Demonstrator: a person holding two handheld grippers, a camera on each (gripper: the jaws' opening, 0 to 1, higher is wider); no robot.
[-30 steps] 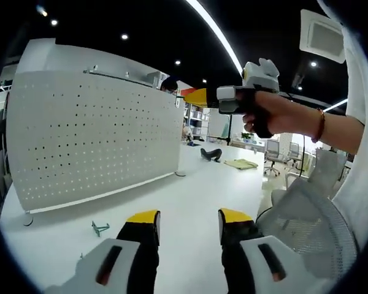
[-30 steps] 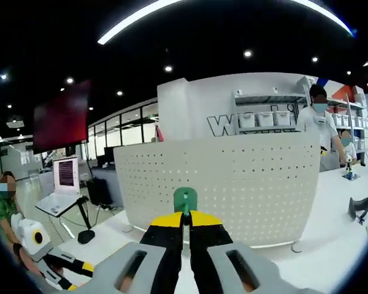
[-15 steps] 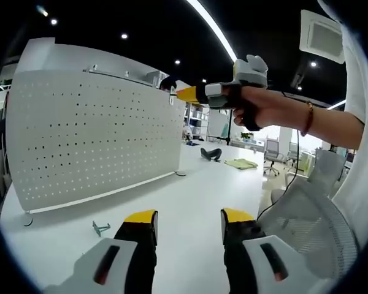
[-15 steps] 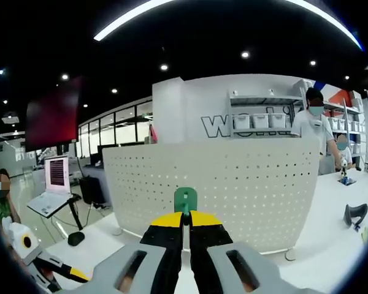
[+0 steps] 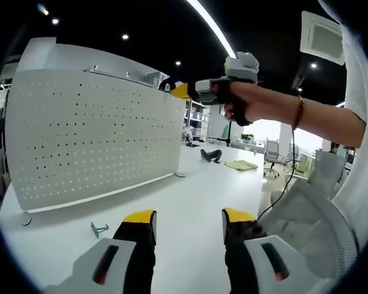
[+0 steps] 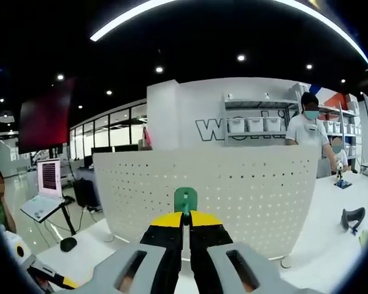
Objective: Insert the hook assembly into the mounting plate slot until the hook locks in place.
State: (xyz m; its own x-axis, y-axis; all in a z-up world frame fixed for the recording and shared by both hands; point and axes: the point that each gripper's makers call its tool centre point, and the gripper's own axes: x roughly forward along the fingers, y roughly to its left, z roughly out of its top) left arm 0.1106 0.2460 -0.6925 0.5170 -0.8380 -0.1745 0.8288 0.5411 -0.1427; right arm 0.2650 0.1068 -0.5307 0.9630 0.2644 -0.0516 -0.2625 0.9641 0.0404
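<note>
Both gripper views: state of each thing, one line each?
Left gripper: open, nothing between its jaws.
Right gripper: shut on the green hook, held up facing the pegboard.
Pegboard: upright on the white table, no hook in it.
Spare green hook: lying loose on the table.

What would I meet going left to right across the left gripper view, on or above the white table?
White pegboard → small green hook on the table → right tool held up near the board's top corner → person's hand → white mesh chair.
</note>
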